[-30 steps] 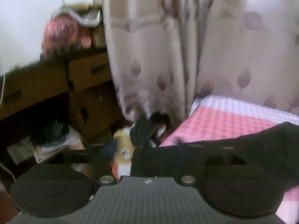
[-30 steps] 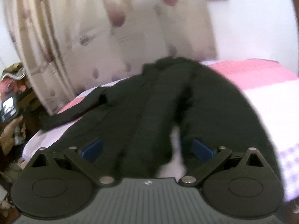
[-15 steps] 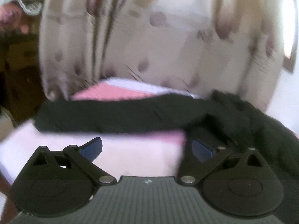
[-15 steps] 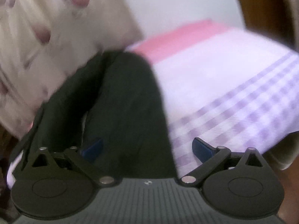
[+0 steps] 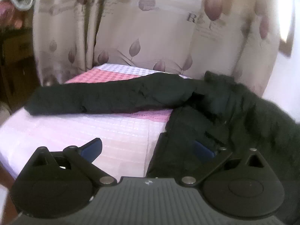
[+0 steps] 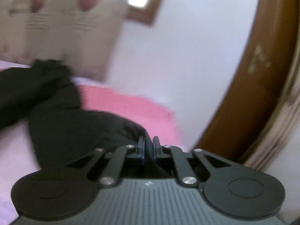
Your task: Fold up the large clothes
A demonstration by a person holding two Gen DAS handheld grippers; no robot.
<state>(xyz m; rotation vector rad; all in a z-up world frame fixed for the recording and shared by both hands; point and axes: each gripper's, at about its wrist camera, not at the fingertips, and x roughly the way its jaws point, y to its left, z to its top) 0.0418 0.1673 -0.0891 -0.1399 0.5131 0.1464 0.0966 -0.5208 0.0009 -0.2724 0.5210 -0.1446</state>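
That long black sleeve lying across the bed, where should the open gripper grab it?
Probably at the sleeve cuff, its free left end near the bed corner. The left gripper is open and could slide in from the near side, low over the sheet, because the sleeve lies flat and stretched out sideways.

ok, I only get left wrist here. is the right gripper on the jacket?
Observer: Yes. The right gripper is closing its jaws, with a fold of jacket between them.
Operator: Anything close by on that side?
Observer: A curved brown wooden board stands just to the gripper's right.
Operator: What's past the fold?
Observer: Bare pink sheet, then white wall.
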